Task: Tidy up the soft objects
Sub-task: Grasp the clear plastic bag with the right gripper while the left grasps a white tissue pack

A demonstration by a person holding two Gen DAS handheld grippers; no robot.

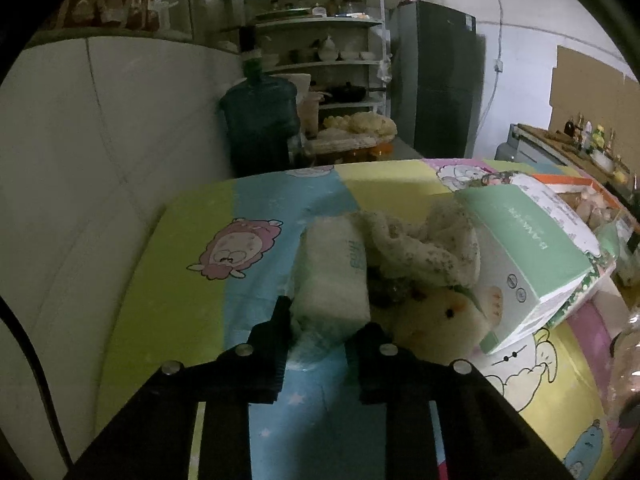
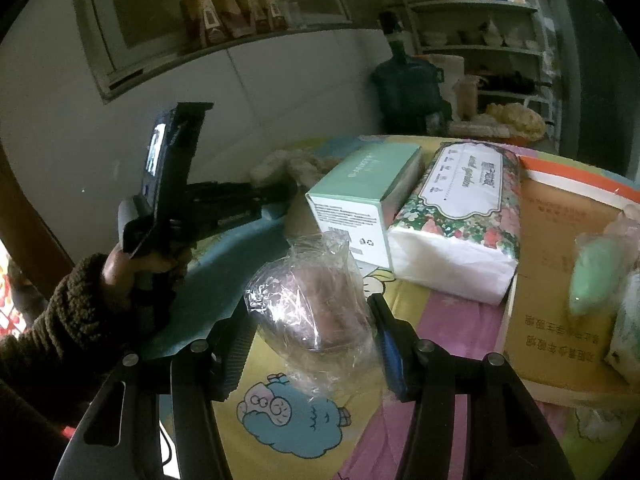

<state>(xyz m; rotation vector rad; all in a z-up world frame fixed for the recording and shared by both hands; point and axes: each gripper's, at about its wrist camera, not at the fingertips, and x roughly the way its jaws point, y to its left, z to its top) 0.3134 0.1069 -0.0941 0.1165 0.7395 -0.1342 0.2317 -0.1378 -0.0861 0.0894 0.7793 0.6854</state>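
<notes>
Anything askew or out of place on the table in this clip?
Yes. The mint green box sits tilted, propped against the floral tissue pack rather than flat. In front of it, a speckled cloth lies crumpled over a cream plush toy. Nothing looks spilled or damaged.

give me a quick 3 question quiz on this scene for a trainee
1. True or false: the left gripper is shut on the white tissue pack.
2. What sits between the right gripper's fingers? A) green box B) clear plastic-wrapped bundle C) floral tissue pack
3. Fill in: the green box lies directly beside the ____ tissue pack.

Key
1. True; the pads press its near end.
2. B, the clear plastic-wrapped bundle.
3. Floral.
</notes>
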